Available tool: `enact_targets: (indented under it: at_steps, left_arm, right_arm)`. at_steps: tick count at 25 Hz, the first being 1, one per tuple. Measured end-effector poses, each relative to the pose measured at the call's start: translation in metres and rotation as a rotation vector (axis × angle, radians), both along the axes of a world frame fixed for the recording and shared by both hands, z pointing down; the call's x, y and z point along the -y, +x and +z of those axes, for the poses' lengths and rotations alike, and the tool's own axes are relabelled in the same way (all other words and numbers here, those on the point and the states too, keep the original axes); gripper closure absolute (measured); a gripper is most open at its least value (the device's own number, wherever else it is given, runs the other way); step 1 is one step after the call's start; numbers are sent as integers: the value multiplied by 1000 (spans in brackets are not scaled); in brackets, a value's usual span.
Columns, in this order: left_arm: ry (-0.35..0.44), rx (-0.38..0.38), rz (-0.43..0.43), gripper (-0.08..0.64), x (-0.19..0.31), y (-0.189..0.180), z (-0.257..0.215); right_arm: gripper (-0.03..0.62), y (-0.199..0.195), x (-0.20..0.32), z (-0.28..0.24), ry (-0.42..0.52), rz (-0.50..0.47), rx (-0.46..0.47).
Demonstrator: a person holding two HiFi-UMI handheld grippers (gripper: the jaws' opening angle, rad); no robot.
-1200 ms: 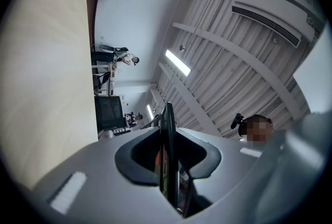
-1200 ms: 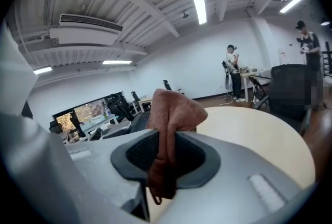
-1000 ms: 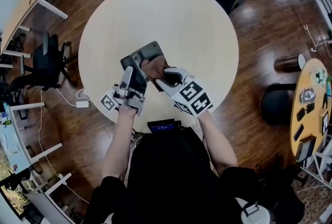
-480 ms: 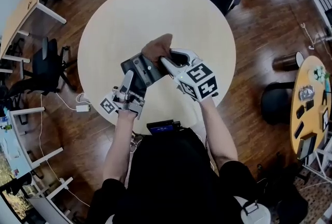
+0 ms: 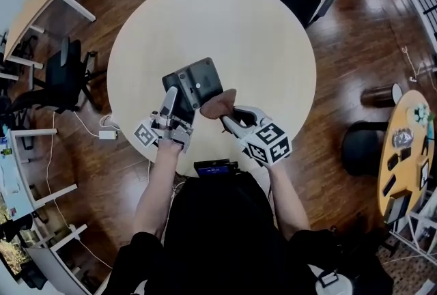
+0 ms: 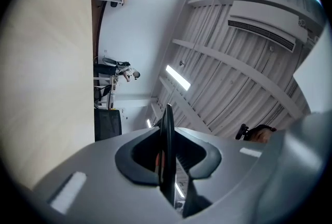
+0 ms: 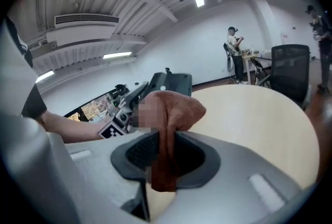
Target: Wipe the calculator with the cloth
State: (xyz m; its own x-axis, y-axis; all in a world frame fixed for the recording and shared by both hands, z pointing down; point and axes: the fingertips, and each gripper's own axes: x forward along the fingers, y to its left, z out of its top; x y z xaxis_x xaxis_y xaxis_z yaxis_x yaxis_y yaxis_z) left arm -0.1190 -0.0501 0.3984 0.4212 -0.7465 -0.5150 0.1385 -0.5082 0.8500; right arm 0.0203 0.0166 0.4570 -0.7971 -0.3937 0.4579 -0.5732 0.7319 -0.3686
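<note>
Since the earlier frames the cloth has been drawn back from the far end of the calculator to a spot just off its near right corner, so the dark upper face is now uncovered. This is judged to be the end of one wiping stroke, with another pass likely to follow. The cloth is pinched between the closed jaws of the right gripper and bunches up ahead of them. The calculator is clamped by its near edge in the left gripper and held tilted above the table, towards its near edge. In the left gripper view only the thin edge of the calculator is seen. Whether keys or the back face upward cannot be made out, nor whether the cloth touches the calculator.
</note>
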Motion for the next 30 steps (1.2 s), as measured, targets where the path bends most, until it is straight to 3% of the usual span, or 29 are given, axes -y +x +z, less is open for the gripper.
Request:
enact_targets:
  at_steps: [3, 6, 11, 13, 20, 23, 27, 30]
  left_arm:
    - [1, 9, 9, 483, 1, 4, -2]
    - [26, -11, 30, 483, -4, 14, -7]
    - [27, 45, 49, 483, -10, 19, -10]
    - [32, 36, 48, 483, -12, 13, -9]
    - [92, 55, 109, 483, -23, 30, -14]
    - [86, 59, 102, 482, -22, 33, -14]
    - [53, 79, 74, 483, -17, 26, -9]
    - [52, 119, 80, 483, -18, 17, -7]
  right_arm:
    - [502, -9, 15, -45, 102, -12, 50]
    - [502, -24, 24, -45, 136, -62, 3]
    - [502, 11, 51, -12, 41, 117, -29]
    - [502, 12, 55, -27, 66, 138, -17]
    - [502, -17, 82, -83, 234, 108, -52]
    - [502, -22, 78, -75, 202, 49, -74]
    - [501, -35, 21, -38, 114, -159, -149]
    - [502, -38, 20, -53, 130, -103, -116]
